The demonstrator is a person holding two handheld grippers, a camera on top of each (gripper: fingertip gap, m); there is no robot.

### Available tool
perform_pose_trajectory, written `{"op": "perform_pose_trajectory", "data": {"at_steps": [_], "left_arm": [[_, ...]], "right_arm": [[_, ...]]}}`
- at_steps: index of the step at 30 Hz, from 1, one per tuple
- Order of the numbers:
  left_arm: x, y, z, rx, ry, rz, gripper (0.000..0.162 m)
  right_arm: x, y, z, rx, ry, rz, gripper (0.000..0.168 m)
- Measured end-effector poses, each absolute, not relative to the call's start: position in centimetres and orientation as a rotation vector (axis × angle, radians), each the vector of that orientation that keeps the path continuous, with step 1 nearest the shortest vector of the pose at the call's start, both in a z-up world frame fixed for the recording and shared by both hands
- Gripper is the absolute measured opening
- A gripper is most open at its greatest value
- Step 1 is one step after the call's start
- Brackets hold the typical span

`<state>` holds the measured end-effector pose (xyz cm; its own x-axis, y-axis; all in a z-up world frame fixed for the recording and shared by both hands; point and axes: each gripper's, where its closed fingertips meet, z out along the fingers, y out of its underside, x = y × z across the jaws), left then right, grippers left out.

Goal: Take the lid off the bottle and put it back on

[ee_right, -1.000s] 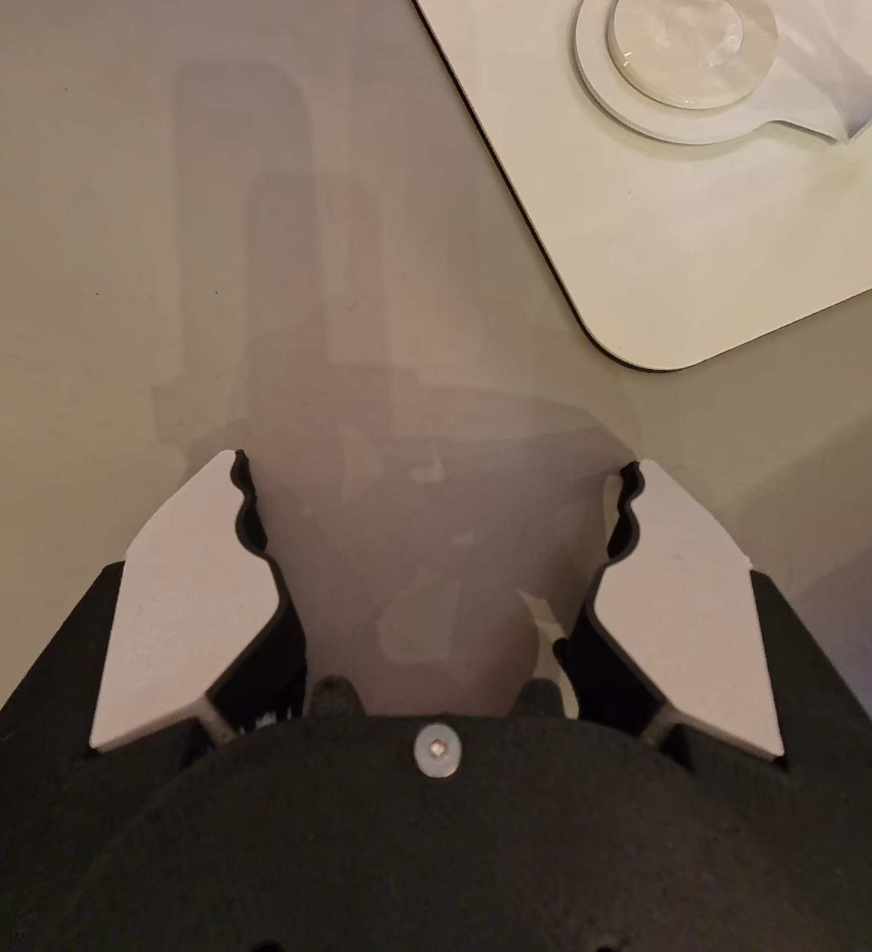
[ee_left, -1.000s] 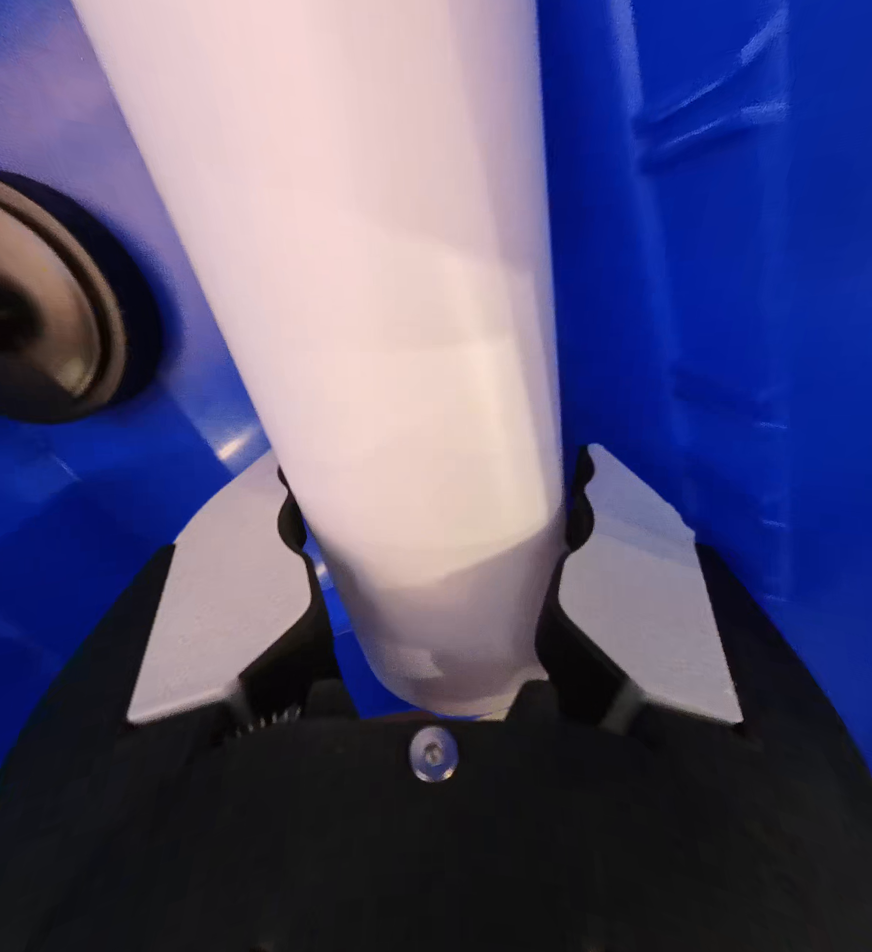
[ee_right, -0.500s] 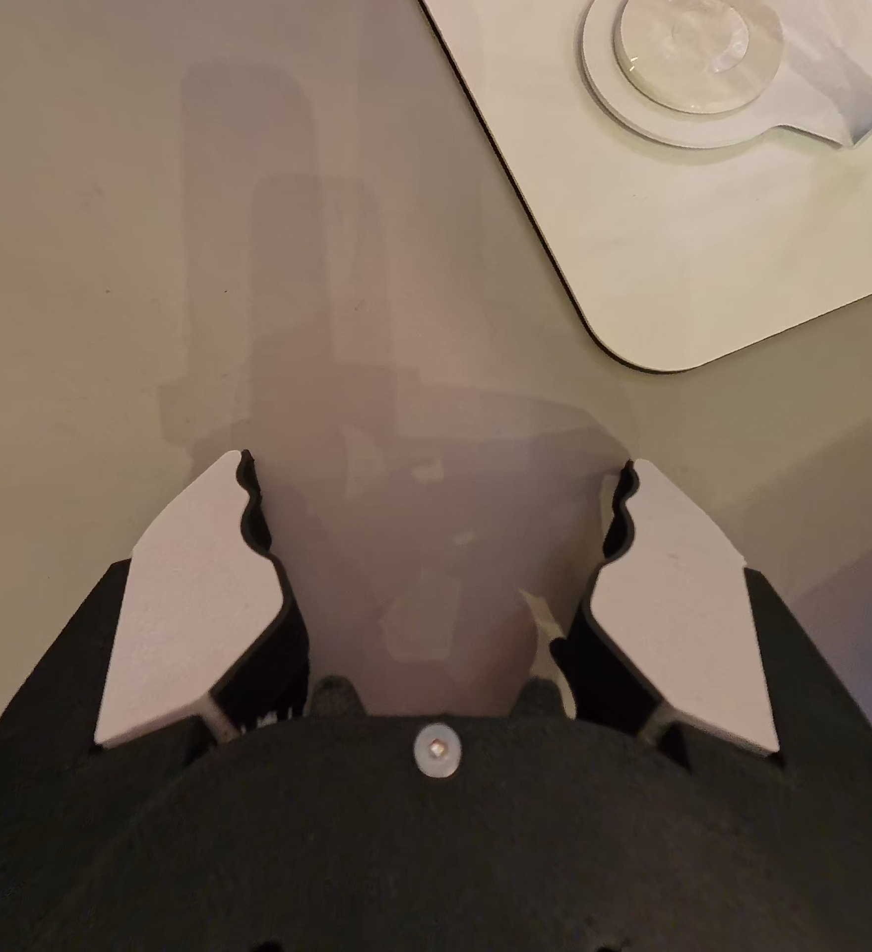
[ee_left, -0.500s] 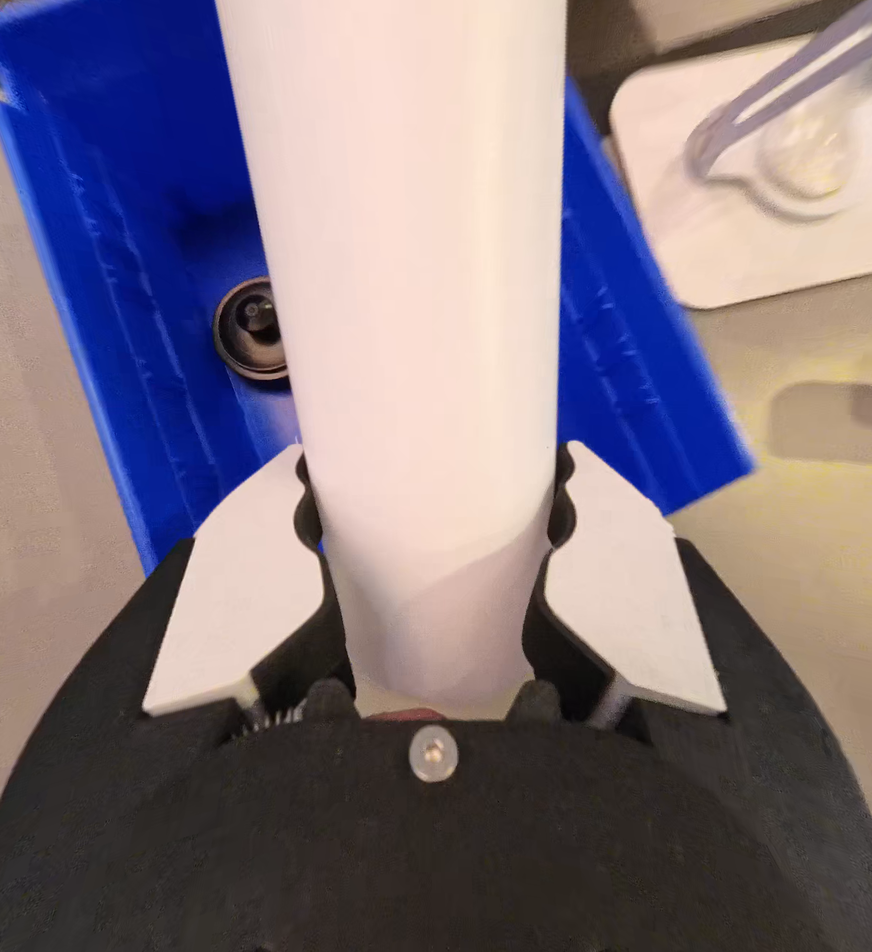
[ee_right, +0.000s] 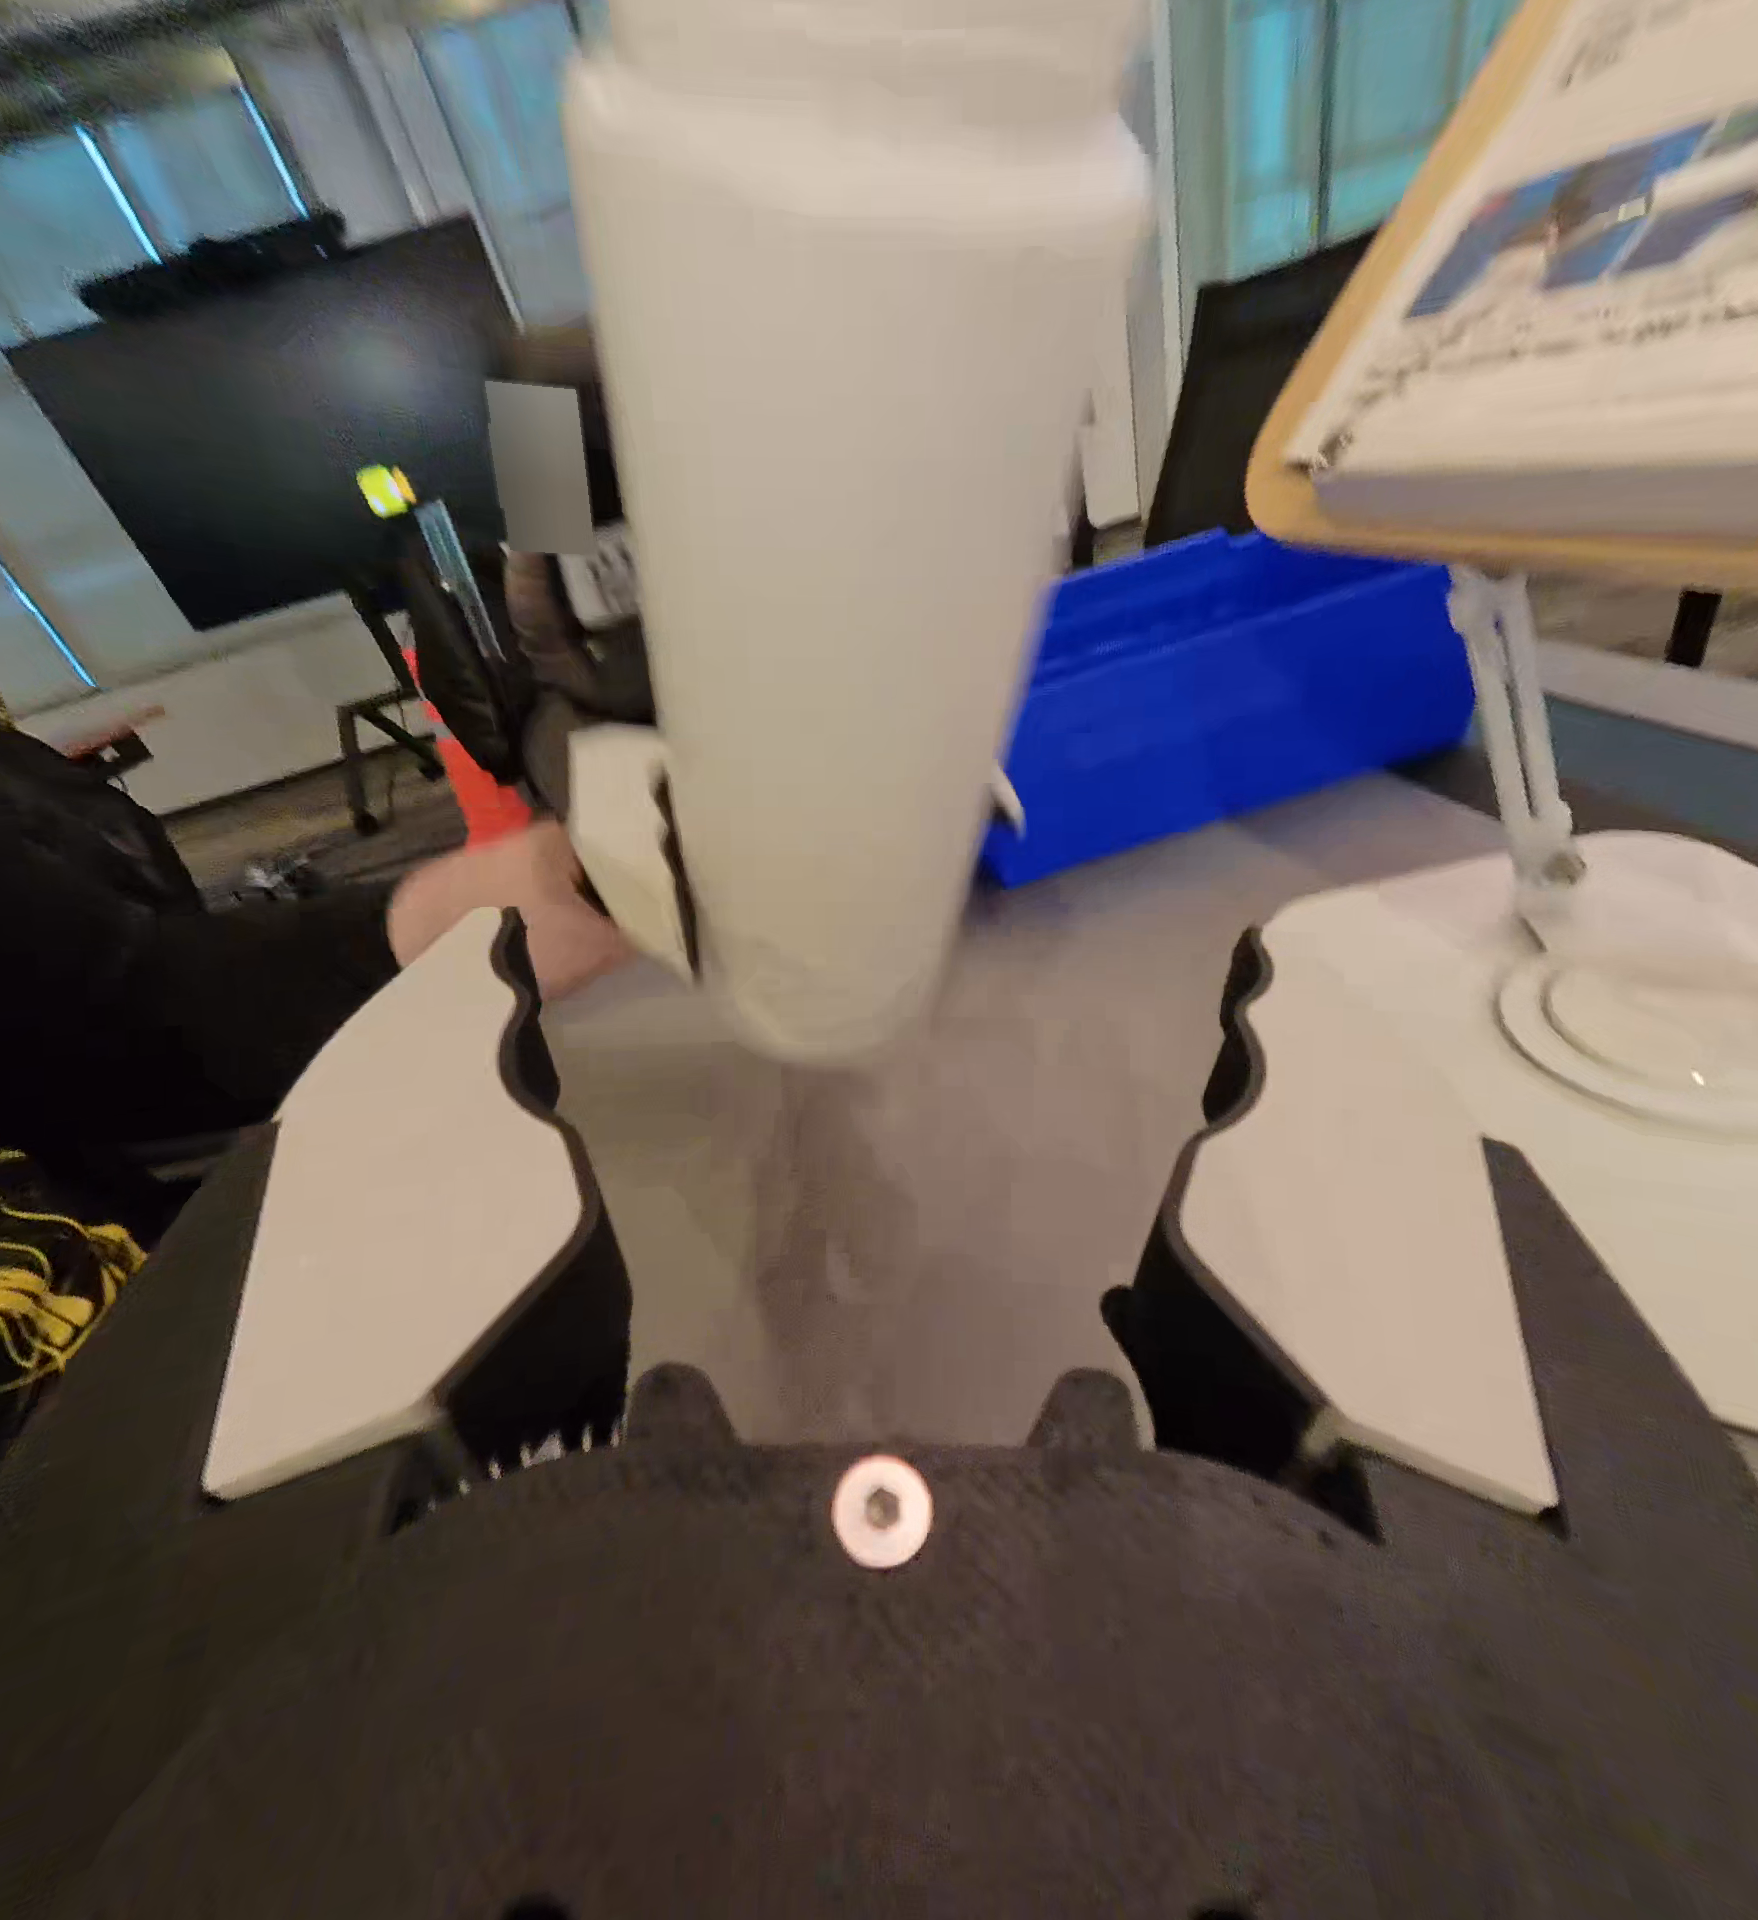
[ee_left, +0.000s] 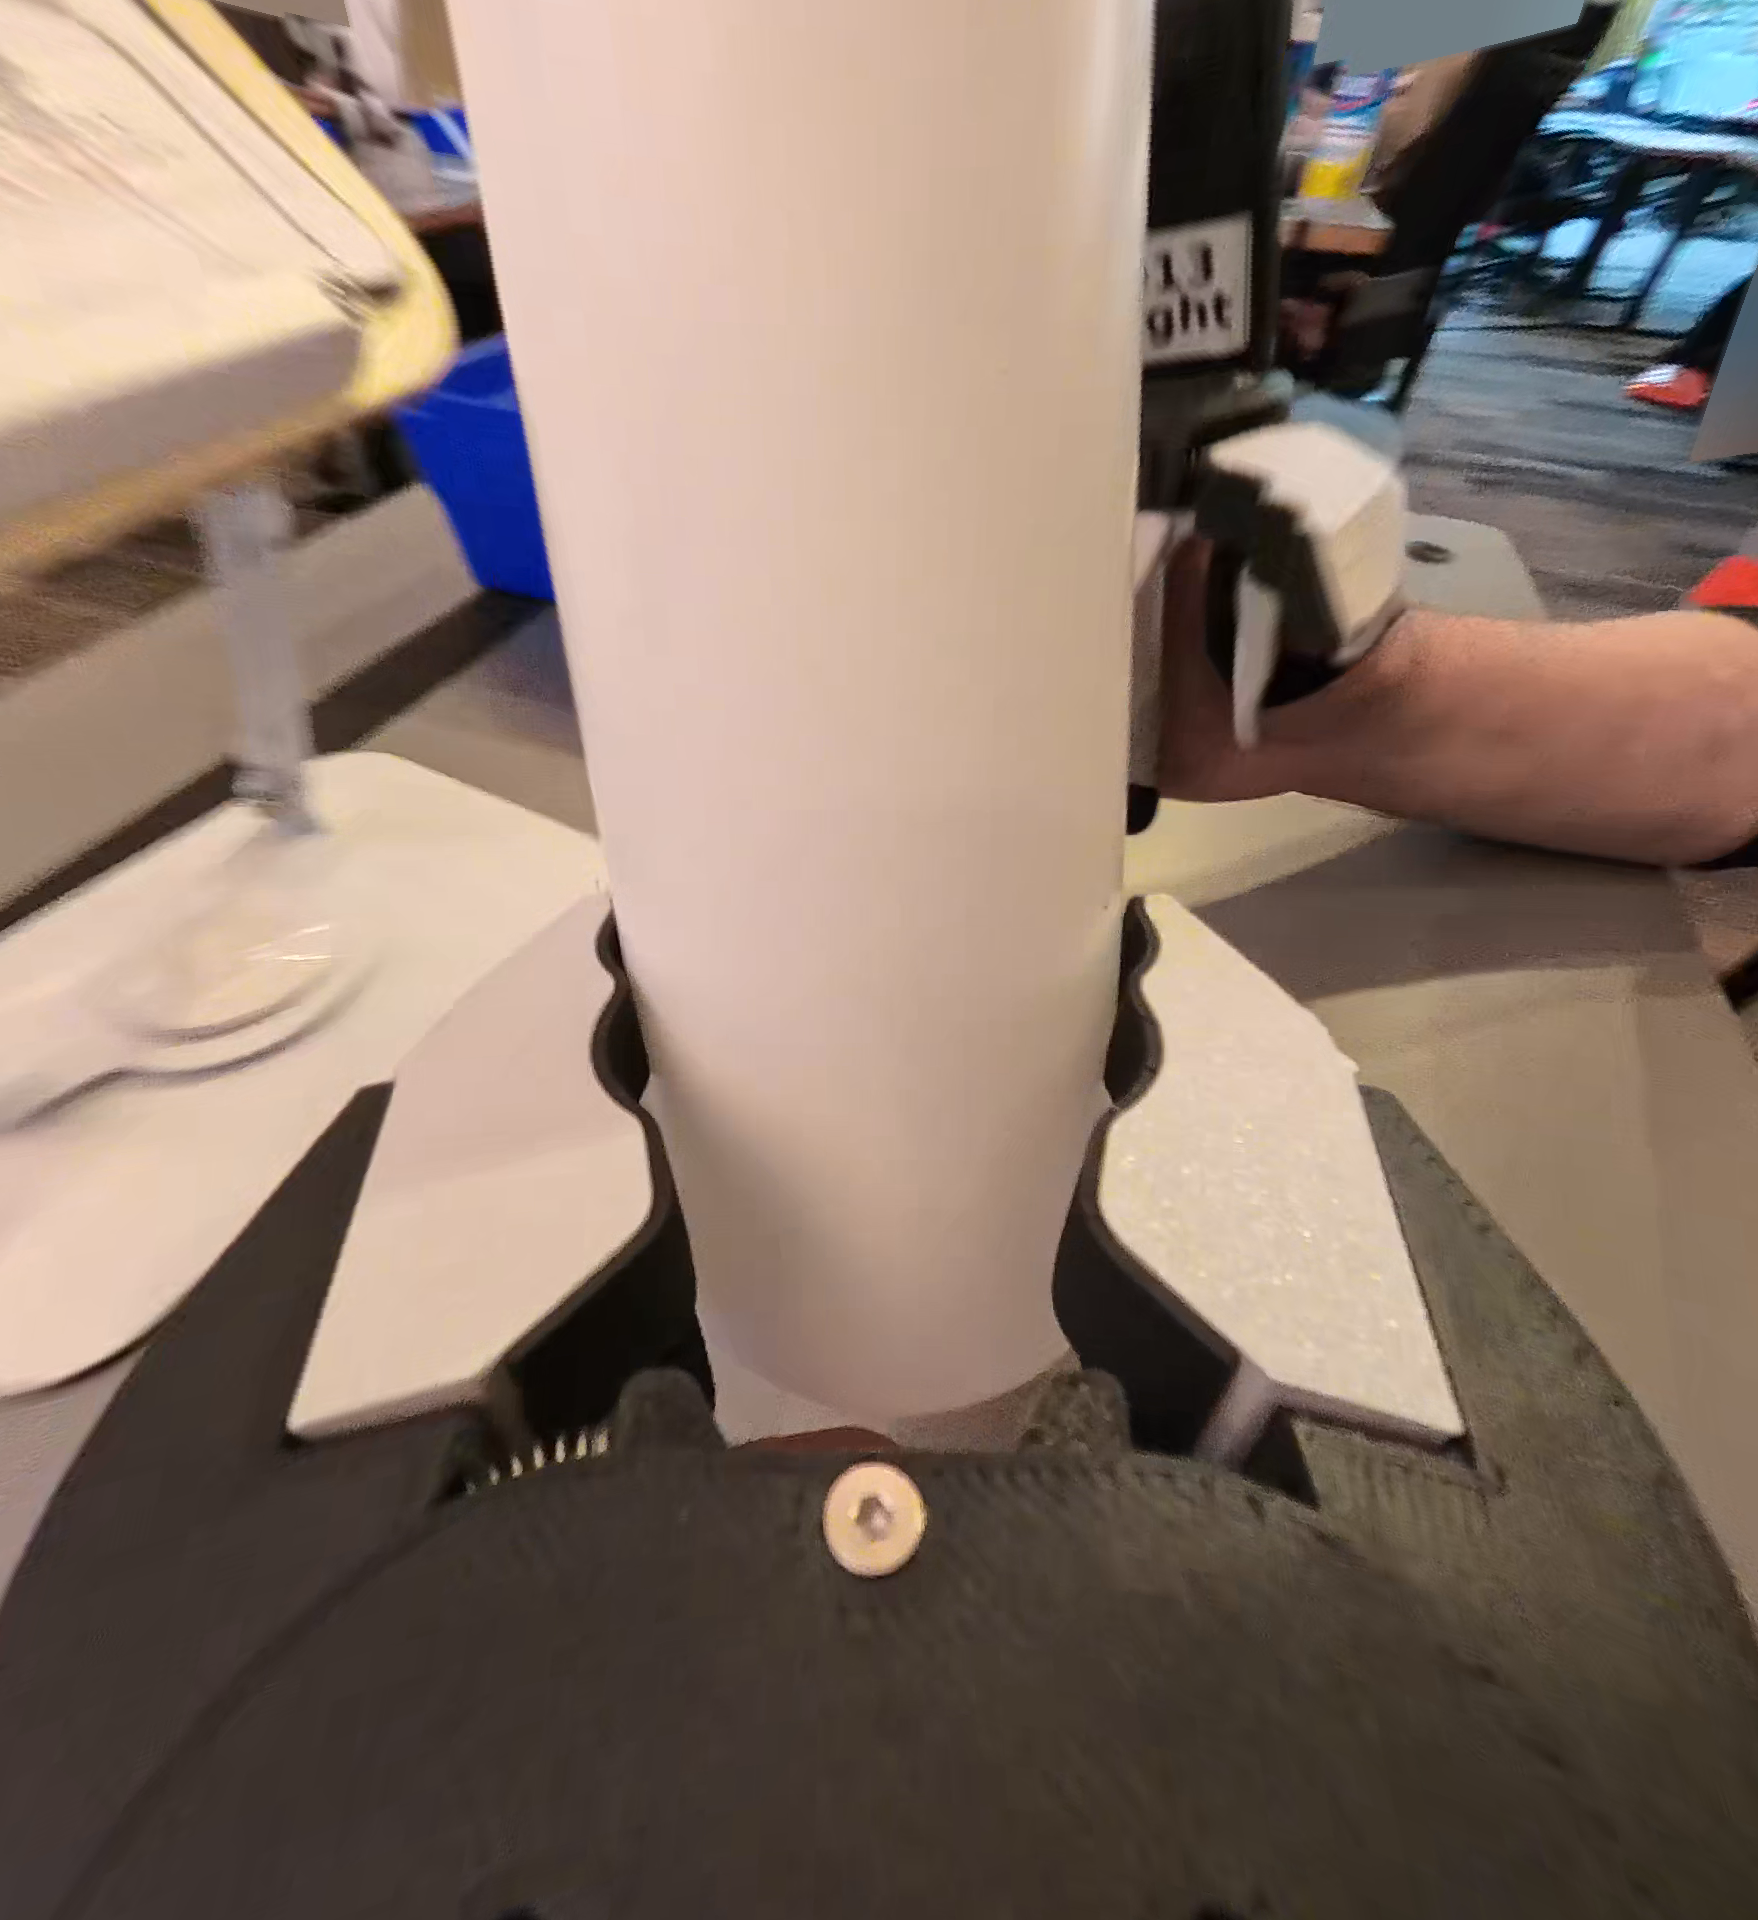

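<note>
Fingers (ee_left: 501, 1174) of the left gripper (ee_left: 875, 1049) press against both sides of the white bottle (ee_left: 833, 582) near its base, holding it upright just above the grey tabletop (ee_left: 1477, 1049). In the right wrist view the same bottle (ee_right: 844, 582) stands ahead with the left gripper's fingers (ee_right: 626, 831) clamped low on it, and its base looks slightly clear of the tabletop (ee_right: 1062, 1039), though blur makes that uncertain. The right gripper (ee_right: 880, 1049) has its fingers (ee_right: 407, 1205) spread wide with nothing between them, well short of the bottle. The lid is out of sight above the frame in both views, so whether it is on cannot be told.

The step in hand seems to be steadying the bottle so the right gripper can reach its top. To do it well, the left grip should stay firm and low, the bottle vertical, and the right gripper should rise and centre over the neck before closing. A tilted stand (ee_right: 1509, 717) with a book (ee_right: 1602, 291) and a blue bin (ee_right: 1228, 717) sit nearby, so the lift should keep clear of them.
</note>
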<state>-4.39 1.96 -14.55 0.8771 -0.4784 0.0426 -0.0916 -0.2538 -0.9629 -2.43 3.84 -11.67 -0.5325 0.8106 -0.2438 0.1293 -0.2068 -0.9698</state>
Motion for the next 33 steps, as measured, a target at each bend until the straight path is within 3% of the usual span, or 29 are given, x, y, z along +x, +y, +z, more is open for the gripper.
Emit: {"op": "perform_pose_trajectory", "data": {"at_steps": [4, 8, 17, 33], "left_arm": [[-0.6, 4.2, -18.1, -1.835, 0.503, -0.489, 0.088], [1.3, 4.8, -19.6, -1.868, 0.576, -0.492, 0.088], [0.7, 5.1, -22.5, -2.014, 0.648, -0.357, 0.087], [0.4, 5.2, -23.4, -2.066, 0.657, -0.328, 0.087]], "right_arm": [[-2.3, 3.7, -11.1, -1.111, -1.533, 1.818, 0.125], [-2.3, 4.1, -11.7, -1.155, -1.558, 1.785, 0.098], [-3.5, 2.2, -13.8, -1.051, -1.791, 1.403, 0.097], [-3.0, 2.5, -14.3, -1.022, -1.760, 1.534, 0.101]]}}
